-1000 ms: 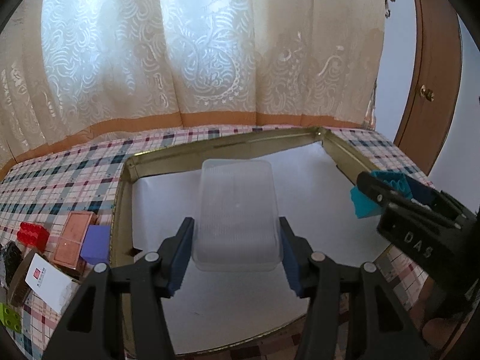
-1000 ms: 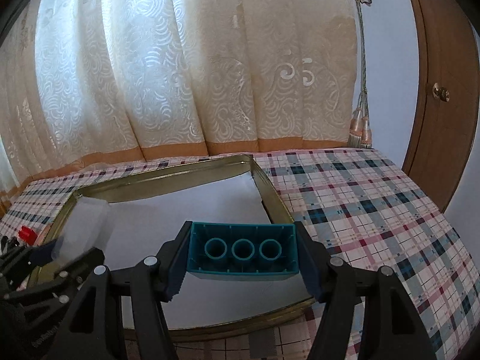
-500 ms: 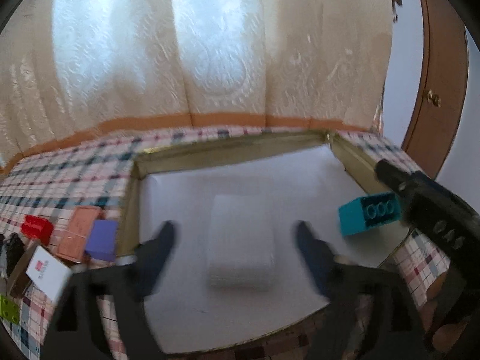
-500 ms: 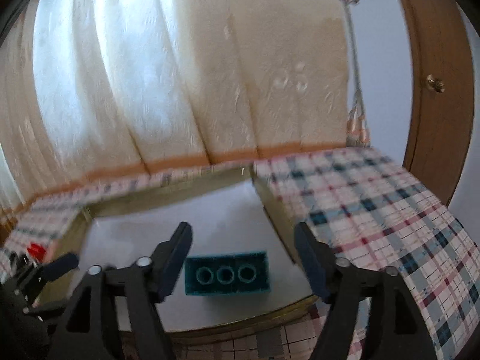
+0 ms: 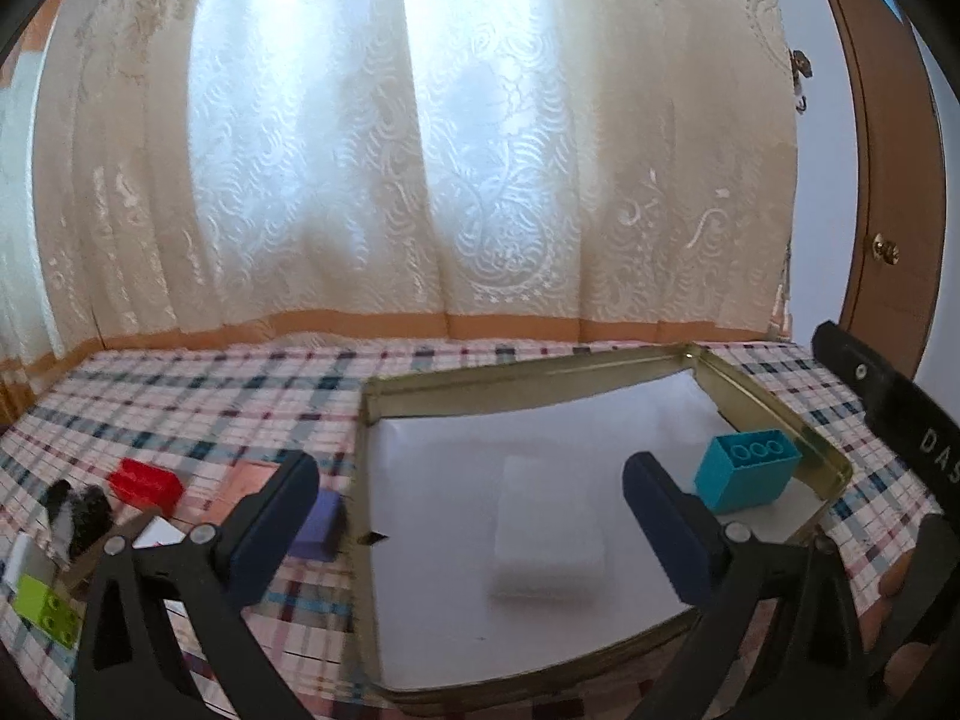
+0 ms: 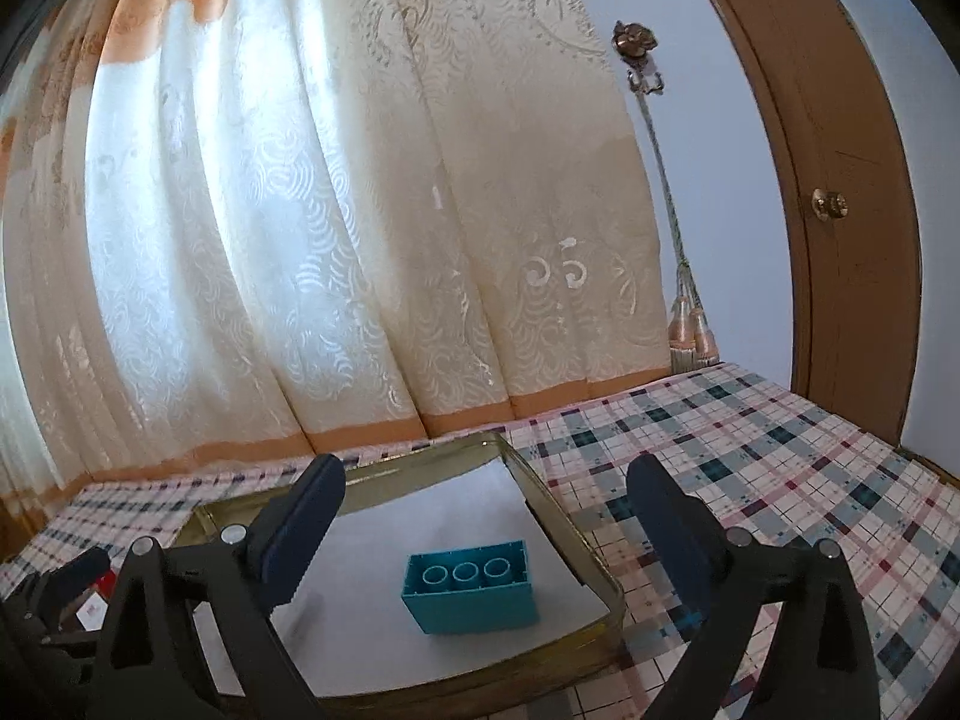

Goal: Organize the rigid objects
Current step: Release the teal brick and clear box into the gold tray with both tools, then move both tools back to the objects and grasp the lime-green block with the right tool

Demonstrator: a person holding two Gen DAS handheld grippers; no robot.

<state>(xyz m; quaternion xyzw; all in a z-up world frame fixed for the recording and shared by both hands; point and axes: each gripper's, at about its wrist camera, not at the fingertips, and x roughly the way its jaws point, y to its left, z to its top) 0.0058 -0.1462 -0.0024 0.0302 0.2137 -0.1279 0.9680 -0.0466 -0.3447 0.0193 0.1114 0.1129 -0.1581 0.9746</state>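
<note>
Both of my loads are now down in the tray [image 5: 774, 414], where a second ago each sat clamped in a gripper. The clear box [image 5: 549, 534] lies flat on the white liner near the middle; the teal brick [image 6: 471, 591] stands hollow side up by the right rim. My left gripper [image 5: 468, 519] has just been opening and stands fully spread, pads clear of the box, grasping nothing. My right gripper [image 6: 486, 519] has likewise been opening, with the brick beyond its pads and untouched. Judged from this, two items are placed. The red brick [image 5: 146, 483], purple block [image 5: 318, 525] and green brick [image 5: 45, 606] remain outside on the tablecloth [image 5: 198, 402].
</note>
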